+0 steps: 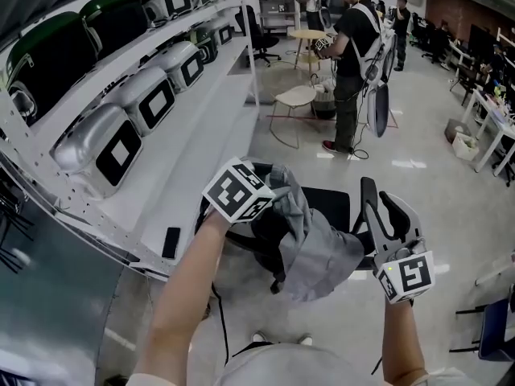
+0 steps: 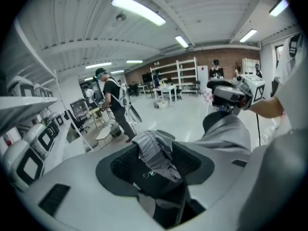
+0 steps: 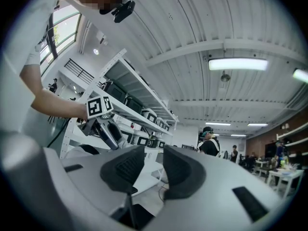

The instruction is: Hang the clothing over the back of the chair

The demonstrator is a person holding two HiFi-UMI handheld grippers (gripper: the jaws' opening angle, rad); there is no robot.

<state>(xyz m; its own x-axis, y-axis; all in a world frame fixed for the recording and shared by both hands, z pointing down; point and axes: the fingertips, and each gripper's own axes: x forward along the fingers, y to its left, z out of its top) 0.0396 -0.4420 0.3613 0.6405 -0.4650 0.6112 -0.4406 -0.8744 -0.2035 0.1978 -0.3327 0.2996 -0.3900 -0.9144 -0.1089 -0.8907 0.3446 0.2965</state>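
The grey fabric clothing (image 1: 322,248) hangs over the back of the black office chair (image 1: 331,203). Most of it drapes down the side nearer the person. One bunched fold reaches up to the left gripper (image 1: 261,203).

In the left gripper view the fingers (image 2: 122,166) stand wide apart. That fold lies loosely between them, and the pads do not squeeze it. Beyond the fold, the cloth runs on over the dark top of the chair back.

The right gripper (image 1: 382,209) is at the right-hand edge of the chair back, just beside the cloth. Its own view looks up towards the ceiling. Its fingers (image 3: 126,170) are parted by a narrow gap with nothing in it.

To the left runs a white metal shelving rack (image 1: 201,127). It carries rows of rounded grey devices with black screens (image 1: 109,147). A small flat black rectangle (image 1: 170,242) lies on its lowest shelf near the chair.

Further back, a person in a black shirt (image 1: 352,47) stands on the pale floor beside a light-coloured chair (image 1: 294,99).
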